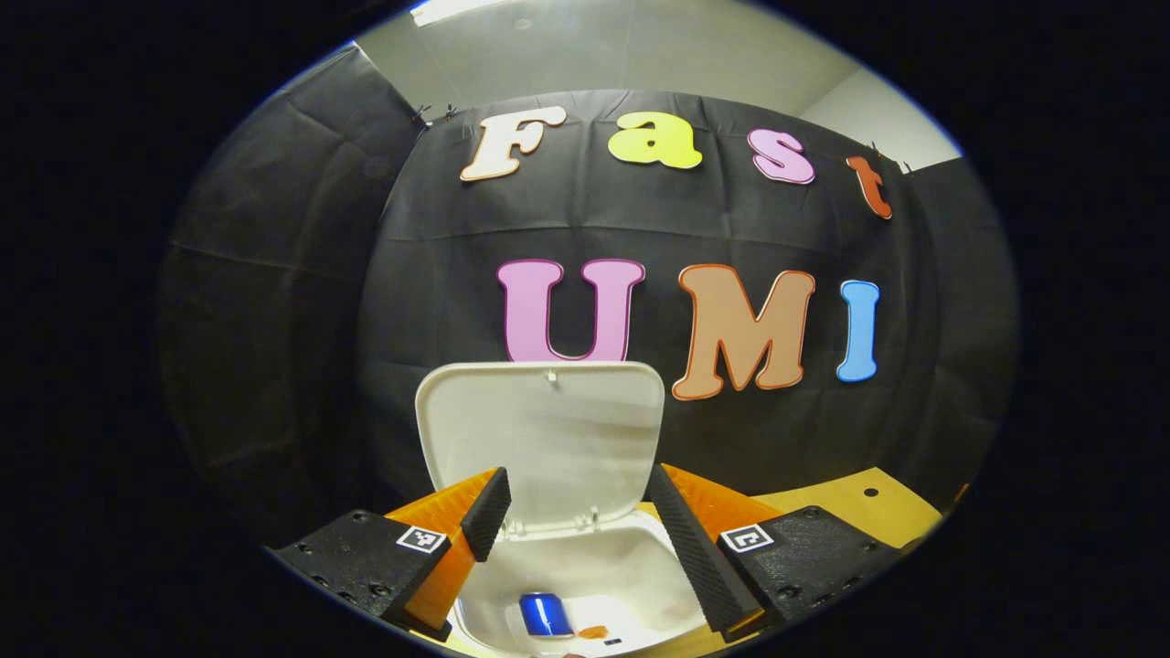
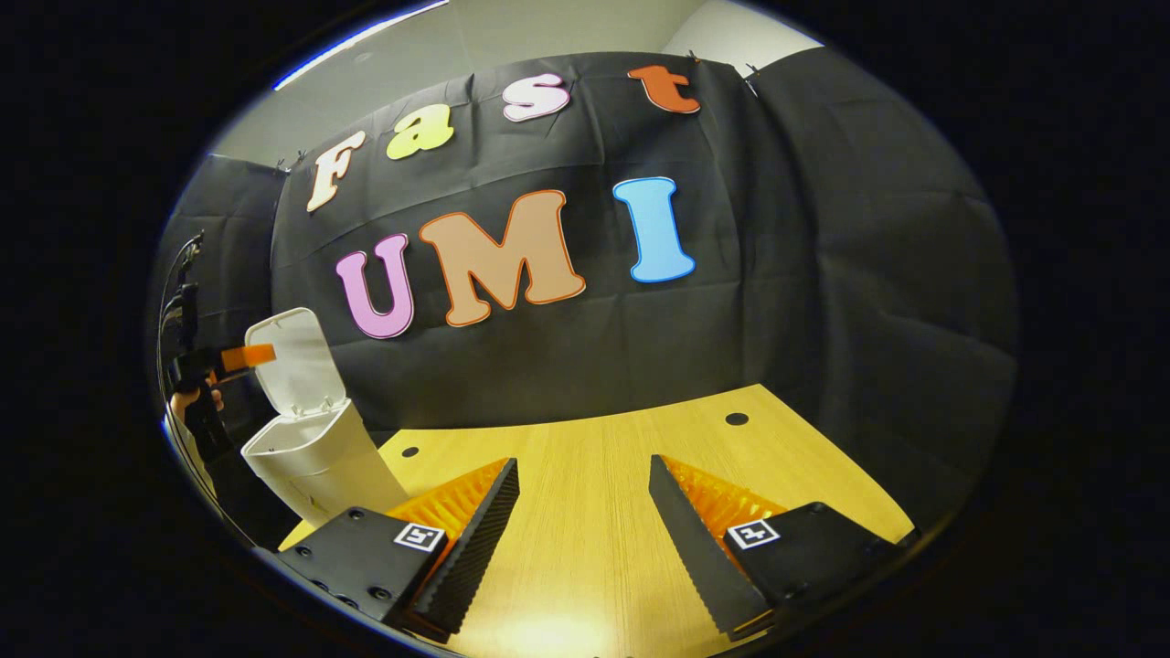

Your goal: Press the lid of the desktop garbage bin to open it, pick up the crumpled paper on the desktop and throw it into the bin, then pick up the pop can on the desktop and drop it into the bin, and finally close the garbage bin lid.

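The white desktop bin (image 1: 631, 571) stands with its lid (image 1: 541, 437) swung up and open. Inside, a blue pop can (image 1: 545, 614) lies on the bottom beside a small orange scrap (image 1: 593, 631). My left gripper (image 1: 574, 512) hovers open just above the bin's mouth, nothing between its fingers. In the right gripper view the same bin (image 2: 315, 461) stands at the far left of the wooden table (image 2: 594, 475), lid (image 2: 297, 361) up, with the left gripper (image 2: 236, 358) and a hand above it. My right gripper (image 2: 583, 489) is open over bare tabletop, well to the right of the bin.
The black cloth wall hangs close behind the bin and the table. The table has small round holes (image 2: 736, 419) near its back edge. Cables (image 2: 178, 274) hang at the far left in the right gripper view.
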### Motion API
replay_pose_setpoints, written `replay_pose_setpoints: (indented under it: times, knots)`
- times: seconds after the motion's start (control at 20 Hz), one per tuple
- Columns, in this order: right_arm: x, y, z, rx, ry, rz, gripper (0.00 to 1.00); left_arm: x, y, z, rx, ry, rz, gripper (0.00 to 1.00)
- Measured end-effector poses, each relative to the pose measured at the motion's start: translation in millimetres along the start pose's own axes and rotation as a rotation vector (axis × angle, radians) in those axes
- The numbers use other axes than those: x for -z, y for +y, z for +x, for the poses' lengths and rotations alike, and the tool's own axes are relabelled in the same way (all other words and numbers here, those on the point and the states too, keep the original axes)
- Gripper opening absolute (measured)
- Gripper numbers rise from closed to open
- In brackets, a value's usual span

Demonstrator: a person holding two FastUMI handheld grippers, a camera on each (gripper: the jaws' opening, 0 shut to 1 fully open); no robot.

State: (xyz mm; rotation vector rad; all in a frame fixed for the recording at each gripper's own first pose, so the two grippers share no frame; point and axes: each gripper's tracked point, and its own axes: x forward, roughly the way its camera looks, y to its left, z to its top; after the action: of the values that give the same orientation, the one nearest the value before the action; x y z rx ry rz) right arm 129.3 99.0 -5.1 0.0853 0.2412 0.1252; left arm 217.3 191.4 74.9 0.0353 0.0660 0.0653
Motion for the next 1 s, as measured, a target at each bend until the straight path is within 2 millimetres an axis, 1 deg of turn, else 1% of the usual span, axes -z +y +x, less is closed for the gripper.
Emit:
replay_pose_setpoints:
  times: [0.2, 0.25, 0.3, 0.4, 0.45, 0.55, 0.6, 0.65, 0.75, 0.85, 0.9, 1.0]
  knots:
    - [4.4, 0.9, 2.1, -0.011, 0.013, -0.004, 0.96, -41.0, 12.1, 22.7, 0.0, -0.04, -0.015, 0.93]
    - [4.7, 2.8, 2.8, -0.011, 0.017, -0.004, 0.96, -49.4, 18.5, 28.7, -0.011, -0.055, -0.008, 0.92]
    - [5.3, 2.7, 3.6, -0.009, 0.021, -0.001, 0.96, -56.7, 23.2, 34.9, -0.018, -0.064, -0.001, 0.93]
    - [6.4, 1.2, 3.6, -0.005, 0.025, 0.005, 0.96, -67.8, 33.7, 46.0, -0.039, -0.074, 0.009, 0.92]
    - [8.3, -1.2, 3.9, -0.001, 0.031, 0.011, 0.96, -70.9, 38.3, 51.3, -0.05, -0.077, 0.011, 0.92]
    - [8.8, -4.7, 4.0, 0.008, 0.037, 0.024, 0.96, -68.4, 42.9, 61.2, -0.055, -0.063, 0.009, 0.92]
    - [9.0, -7.5, 4.3, 0.013, 0.037, 0.028, 0.96, -63.6, 45.4, 65.4, -0.058, -0.049, 0.0, 0.92]
    - [9.4, -10.2, 2.3, 0.017, 0.038, 0.029, 0.96, -58.1, 47.7, 69.4, -0.062, -0.03, -0.008, 0.94]
    - [10.0, -14.7, -1.6, 0.028, 0.035, 0.025, 0.96, -45.5, 54.9, 75.7, -0.084, 0.006, -0.007, 0.94]
    - [8.2, -15.4, -1.4, 0.035, 0.032, 0.024, 0.96, -48.1, 57.6, 75.4, -0.091, -0.007, 0.0, 0.94]
    - [7.7, -15.3, -1.6, 0.035, 0.03, 0.024, 0.96, -45.7, 57.5, 74.6, -0.095, 0.005, -0.001, 0.91]
    - [8.1, -14.3, -2.0, 0.033, 0.029, 0.024, 0.96, -48.0, 54.3, 70.4, -0.094, -0.012, 0.001, 0.94]
